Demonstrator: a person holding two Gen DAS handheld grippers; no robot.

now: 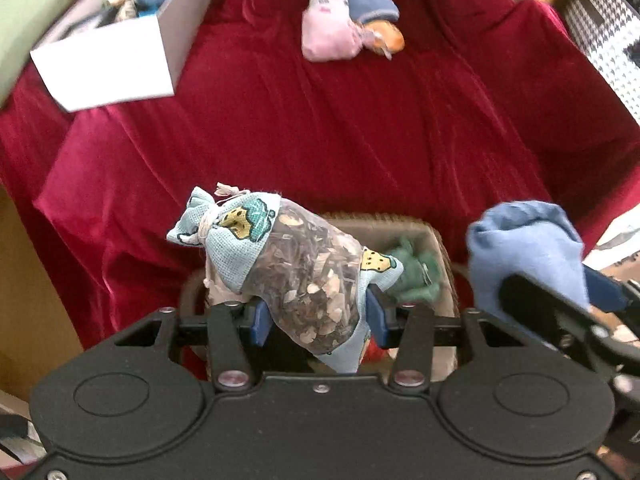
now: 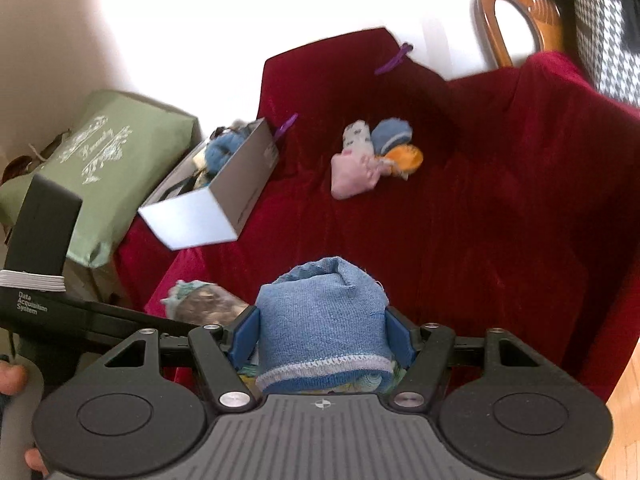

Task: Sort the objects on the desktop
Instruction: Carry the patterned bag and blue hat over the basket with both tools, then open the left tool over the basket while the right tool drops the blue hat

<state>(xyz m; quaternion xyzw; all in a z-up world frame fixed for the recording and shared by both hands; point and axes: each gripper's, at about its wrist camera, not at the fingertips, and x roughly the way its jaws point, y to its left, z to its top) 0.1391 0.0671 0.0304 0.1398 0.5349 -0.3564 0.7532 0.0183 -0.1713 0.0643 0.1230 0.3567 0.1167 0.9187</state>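
Note:
My left gripper [image 1: 316,320] is shut on a mesh sachet of dried herbs [image 1: 304,276] with a light-blue printed top, held over a woven basket [image 1: 436,240] at the table's near edge. A green knitted item [image 1: 416,276] lies in that basket. My right gripper [image 2: 322,336] is shut on a blue rolled sock [image 2: 320,320], which also shows at the right of the left wrist view as the blue sock [image 1: 524,248]. The sachet [image 2: 204,300] peeks out to the left in the right wrist view.
A red velvet cloth [image 1: 320,128] covers the table. A white open box [image 1: 116,52] with blue fluffy things stands at the back left. Pink, blue and orange socks [image 1: 348,20] lie at the back middle. A green bag [image 2: 100,160] sits left, a wooden chair [image 2: 516,12] behind.

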